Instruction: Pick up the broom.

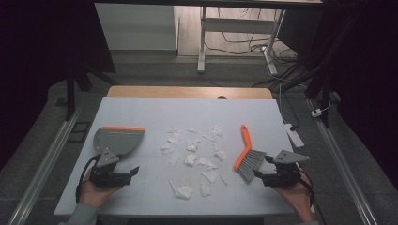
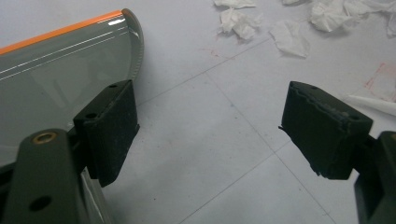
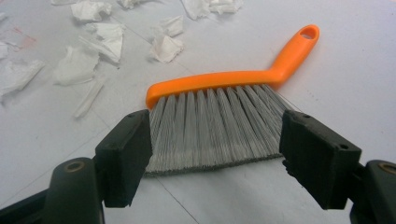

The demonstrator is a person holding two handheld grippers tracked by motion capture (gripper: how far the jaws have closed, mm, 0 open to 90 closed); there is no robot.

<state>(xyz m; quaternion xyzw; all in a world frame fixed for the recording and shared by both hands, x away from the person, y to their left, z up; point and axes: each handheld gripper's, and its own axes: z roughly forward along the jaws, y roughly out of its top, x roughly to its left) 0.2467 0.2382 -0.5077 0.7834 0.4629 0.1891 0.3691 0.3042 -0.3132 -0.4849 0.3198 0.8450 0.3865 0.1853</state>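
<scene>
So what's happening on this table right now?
A person holds a gripper in each hand at a table strewn with torn paper scraps. The left gripper, jaws open, sits beside a grey dustpan with an orange edge. The right gripper, also open, faces the bristles of an orange hand brush. Nothing is gripped; no sweeping has begun.

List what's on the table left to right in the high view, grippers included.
left gripper with the dustpan just beyond it → torn paper scraps → brush → right gripper
</scene>
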